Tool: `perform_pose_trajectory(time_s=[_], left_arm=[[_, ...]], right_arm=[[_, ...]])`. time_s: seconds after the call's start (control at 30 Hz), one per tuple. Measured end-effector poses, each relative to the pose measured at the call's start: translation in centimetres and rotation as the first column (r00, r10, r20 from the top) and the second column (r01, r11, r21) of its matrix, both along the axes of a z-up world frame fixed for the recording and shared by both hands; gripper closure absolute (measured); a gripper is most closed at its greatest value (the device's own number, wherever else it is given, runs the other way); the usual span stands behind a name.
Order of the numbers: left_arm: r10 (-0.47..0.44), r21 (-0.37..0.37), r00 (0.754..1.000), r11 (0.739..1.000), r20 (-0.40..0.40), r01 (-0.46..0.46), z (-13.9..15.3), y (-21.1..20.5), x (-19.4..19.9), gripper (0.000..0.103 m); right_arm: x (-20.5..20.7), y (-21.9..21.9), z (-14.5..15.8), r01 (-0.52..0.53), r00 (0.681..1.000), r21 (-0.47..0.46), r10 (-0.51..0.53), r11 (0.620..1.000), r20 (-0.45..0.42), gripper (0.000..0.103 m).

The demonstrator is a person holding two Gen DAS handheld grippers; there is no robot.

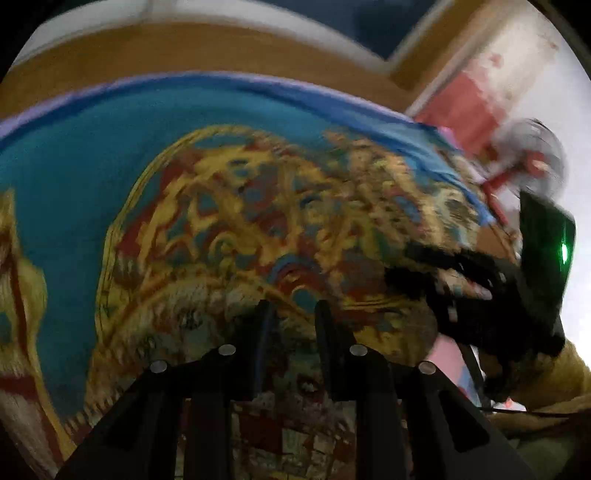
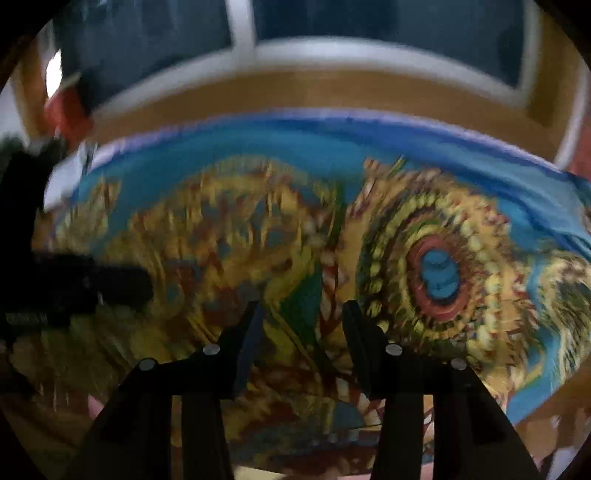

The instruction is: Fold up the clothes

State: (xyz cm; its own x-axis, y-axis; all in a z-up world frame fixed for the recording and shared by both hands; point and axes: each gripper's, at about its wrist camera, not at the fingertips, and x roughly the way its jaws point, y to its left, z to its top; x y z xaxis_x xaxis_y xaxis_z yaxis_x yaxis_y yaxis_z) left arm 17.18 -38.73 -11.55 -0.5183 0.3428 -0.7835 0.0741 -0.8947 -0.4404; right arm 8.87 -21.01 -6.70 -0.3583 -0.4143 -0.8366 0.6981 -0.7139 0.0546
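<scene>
Both wrist feeds are dim and heavily motion-smeared on my end: the patterned cloth (image 1: 229, 221) streaks in the left view and smears vertically in the right, while the black fingers (image 2: 243, 354) at the bottom stay fairly crisp. Strong fisheye bowing with dark vignetted corners in both, and the window frame (image 2: 243, 33) and wooden ledge (image 1: 184, 48) curve hard near the top. Only bright spots are the blown-out pale wall (image 1: 580, 110) at the left view's right edge, a green LED (image 1: 564, 252) glaring there, and a small white hotspot (image 2: 53, 75) top-left in the right view.
</scene>
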Motion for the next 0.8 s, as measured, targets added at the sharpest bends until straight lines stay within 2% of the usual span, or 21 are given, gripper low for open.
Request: perform_pose_trajectory(time_s=[0.07,0.13,0.27,0.3,0.37,0.47,0.53,0.6,0.73,0.8], left_arm=[[0.068,0.018,0.998,0.998,0.009,-0.068,-0.2,-0.2,0.2,0.081],[0.133,0.018,0.991,0.991,0.019,-0.133,-0.2,0.1,0.2,0.081],[0.239,-0.065,0.970,0.970,0.039,-0.236,0.3,1.7,-0.7,0.081],[0.257,-0.080,0.966,0.964,0.039,-0.254,0.6,2.2,-1.1,0.081],[0.272,-0.060,0.962,0.961,0.020,-0.271,1.2,3.6,-2.1,0.081],[0.258,-0.027,0.966,0.966,-0.003,-0.258,2.2,6.0,-4.7,0.081],[0.211,-0.021,0.977,0.977,-0.017,-0.212,2.8,8.1,-7.4,0.081],[0.157,-0.027,0.987,0.987,-0.039,-0.158,3.2,10.2,-10.1,0.081],[0.059,-0.021,0.997,0.998,-0.055,-0.060,2.9,13.6,-15.0,0.081],[0.020,-0.008,0.998,1.000,-0.054,-0.020,2.6,15.0,-17.1,0.081]], right_arm=[[1.0,1.0,-0.4,-0.095,0.995,-0.006,0.095,0.995,-0.021,0.056],[1.5,2.2,-0.5,-0.183,0.983,-0.006,0.183,0.983,-0.006,0.056],[0.0,6.8,1.0,-0.217,0.976,-0.017,0.216,0.976,-0.038,0.057],[-1.2,8.5,1.4,-0.184,0.981,-0.016,0.182,0.983,-0.065,0.057],[-3.8,11.9,2.1,-0.105,0.988,-0.017,0.102,0.994,-0.112,0.057],[-8.8,17.4,2.4,0.076,0.986,-0.009,-0.077,0.997,-0.151,0.057],[-11.8,21.2,2.3,0.218,0.957,0.019,-0.210,0.976,-0.199,0.056],[-14.2,24.9,2.3,0.330,0.914,0.035,-0.310,0.943,-0.260,0.056],[-17.7,30.2,2.2,0.469,0.851,0.076,-0.428,0.880,-0.304,0.056],[-18.6,31.8,2.3,0.474,0.849,0.073,-0.433,0.878,-0.301,0.056]])
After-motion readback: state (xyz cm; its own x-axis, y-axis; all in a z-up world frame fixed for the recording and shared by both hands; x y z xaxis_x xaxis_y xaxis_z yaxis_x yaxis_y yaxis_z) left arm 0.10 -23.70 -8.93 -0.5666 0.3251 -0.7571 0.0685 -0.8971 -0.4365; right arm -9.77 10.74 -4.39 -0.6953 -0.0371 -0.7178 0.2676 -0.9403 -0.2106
